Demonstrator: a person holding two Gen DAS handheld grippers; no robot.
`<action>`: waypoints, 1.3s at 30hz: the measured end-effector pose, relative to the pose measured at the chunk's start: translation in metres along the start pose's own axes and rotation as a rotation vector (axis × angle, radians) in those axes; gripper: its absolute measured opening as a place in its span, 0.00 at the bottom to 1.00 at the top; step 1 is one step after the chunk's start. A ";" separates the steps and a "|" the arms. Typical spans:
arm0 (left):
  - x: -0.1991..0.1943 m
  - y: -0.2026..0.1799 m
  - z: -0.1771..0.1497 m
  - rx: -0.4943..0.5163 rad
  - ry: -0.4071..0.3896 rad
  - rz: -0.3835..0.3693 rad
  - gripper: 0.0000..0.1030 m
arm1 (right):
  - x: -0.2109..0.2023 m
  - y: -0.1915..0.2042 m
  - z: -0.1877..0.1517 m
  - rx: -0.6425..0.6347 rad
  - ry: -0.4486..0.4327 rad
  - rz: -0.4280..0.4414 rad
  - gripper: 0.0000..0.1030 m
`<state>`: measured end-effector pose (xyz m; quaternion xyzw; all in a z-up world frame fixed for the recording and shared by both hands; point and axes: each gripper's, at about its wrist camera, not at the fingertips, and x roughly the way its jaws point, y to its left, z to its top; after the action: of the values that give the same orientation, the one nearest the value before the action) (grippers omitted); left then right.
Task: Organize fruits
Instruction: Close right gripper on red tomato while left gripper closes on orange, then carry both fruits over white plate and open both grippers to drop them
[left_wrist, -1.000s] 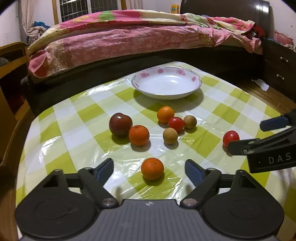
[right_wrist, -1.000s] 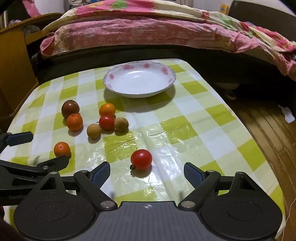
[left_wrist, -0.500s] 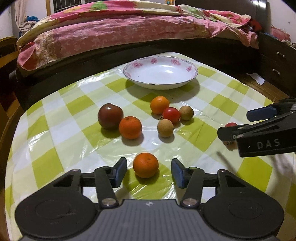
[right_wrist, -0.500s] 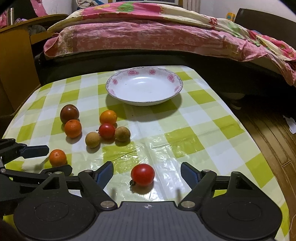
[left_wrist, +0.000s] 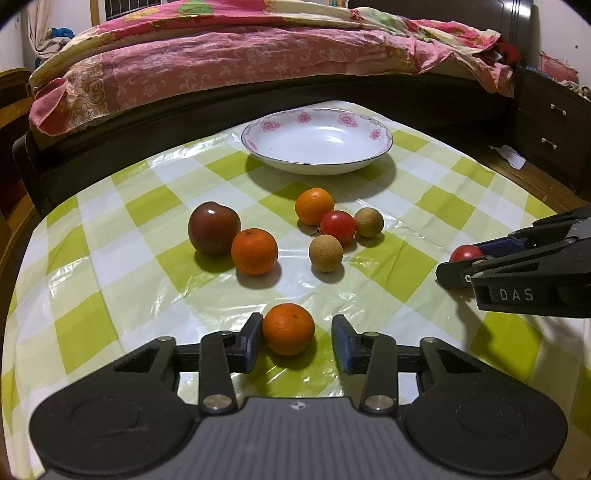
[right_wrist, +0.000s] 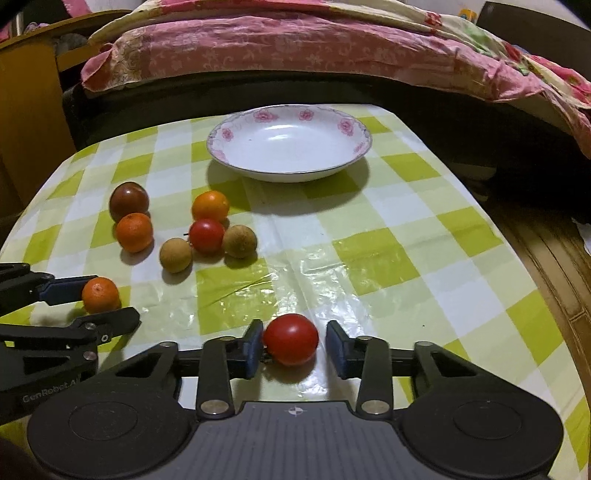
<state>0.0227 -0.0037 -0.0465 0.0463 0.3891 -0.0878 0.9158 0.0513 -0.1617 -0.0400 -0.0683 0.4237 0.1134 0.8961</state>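
My left gripper (left_wrist: 297, 341) straddles a small orange (left_wrist: 288, 328) on the checked tablecloth; its left pad touches the fruit, and a gap shows at the right pad. My right gripper (right_wrist: 295, 345) straddles a red tomato (right_wrist: 290, 339) near the front edge, left pad touching, right pad a little apart. A white flowered plate (left_wrist: 380, 133) stands empty at the far side, also in the right wrist view (right_wrist: 364, 142). Between lie a dark red plum (left_wrist: 213, 228), two more oranges (left_wrist: 254, 251), another tomato (left_wrist: 337, 226) and two brown longans (left_wrist: 325, 253).
A bed with a pink quilt (left_wrist: 258, 55) runs along the table's far edge. A dark dresser (left_wrist: 550, 122) stands at the right, wooden furniture (right_wrist: 29, 110) at the left. The wooden floor (right_wrist: 546, 251) drops off past the table's right edge.
Both grippers have moved forward and lower around their fruits. Both sets of jaws have narrowed from wide open to nearly the width of the orange and the tomato.
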 end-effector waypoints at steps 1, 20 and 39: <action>0.000 0.000 0.000 0.000 0.001 0.000 0.41 | 0.000 0.001 0.000 -0.001 0.001 0.003 0.27; -0.013 -0.002 0.023 -0.009 -0.027 -0.027 0.35 | -0.019 0.005 0.011 0.007 -0.047 0.064 0.27; 0.041 0.011 0.131 -0.025 -0.069 -0.062 0.35 | 0.009 -0.018 0.095 0.013 -0.090 0.083 0.27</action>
<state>0.1451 -0.0181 0.0154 0.0198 0.3594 -0.1127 0.9261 0.1325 -0.1565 0.0134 -0.0398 0.3861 0.1507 0.9092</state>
